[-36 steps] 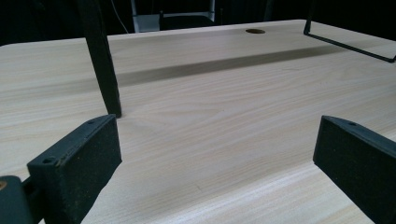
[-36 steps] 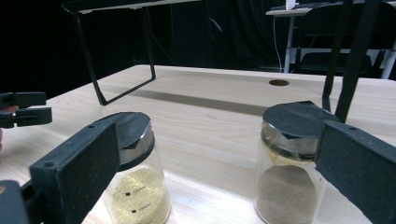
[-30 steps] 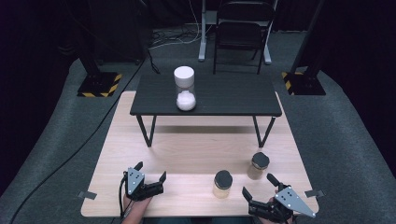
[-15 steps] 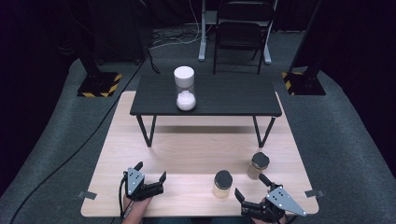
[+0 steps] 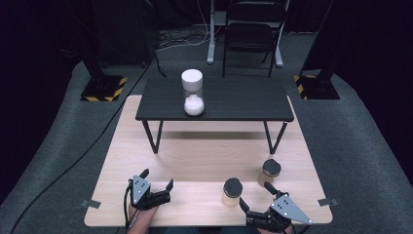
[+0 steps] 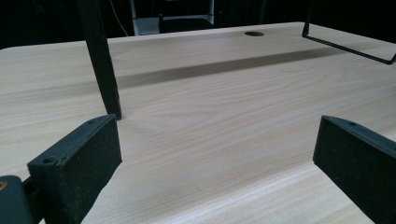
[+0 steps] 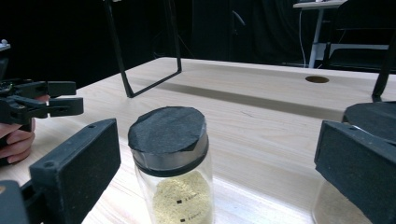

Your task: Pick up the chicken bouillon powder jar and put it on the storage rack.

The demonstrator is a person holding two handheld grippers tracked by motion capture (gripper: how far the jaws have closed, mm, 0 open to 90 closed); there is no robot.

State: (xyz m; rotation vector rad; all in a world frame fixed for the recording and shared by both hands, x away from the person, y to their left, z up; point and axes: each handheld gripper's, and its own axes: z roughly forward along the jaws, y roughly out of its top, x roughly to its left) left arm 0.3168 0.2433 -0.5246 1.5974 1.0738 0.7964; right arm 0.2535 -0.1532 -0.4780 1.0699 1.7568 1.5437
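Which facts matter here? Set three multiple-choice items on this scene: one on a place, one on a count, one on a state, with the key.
1. Where does the near jar stand?
A. On the black table
B. On the wooden board, ahead of the right gripper
C. On the floor

2. How many black-lidded jars stand on the wooden board?
A. One
B. Two
C. Four

3. How is the left gripper?
A. Open, holding nothing
B. Shut on a jar
C. Shut on a cable

Key: 1 B, the right gripper view shows the near jar between its spread jaws; 2 B, the far jar stands beside the first; 3 A, the left gripper view shows bare wood between wide jaws.
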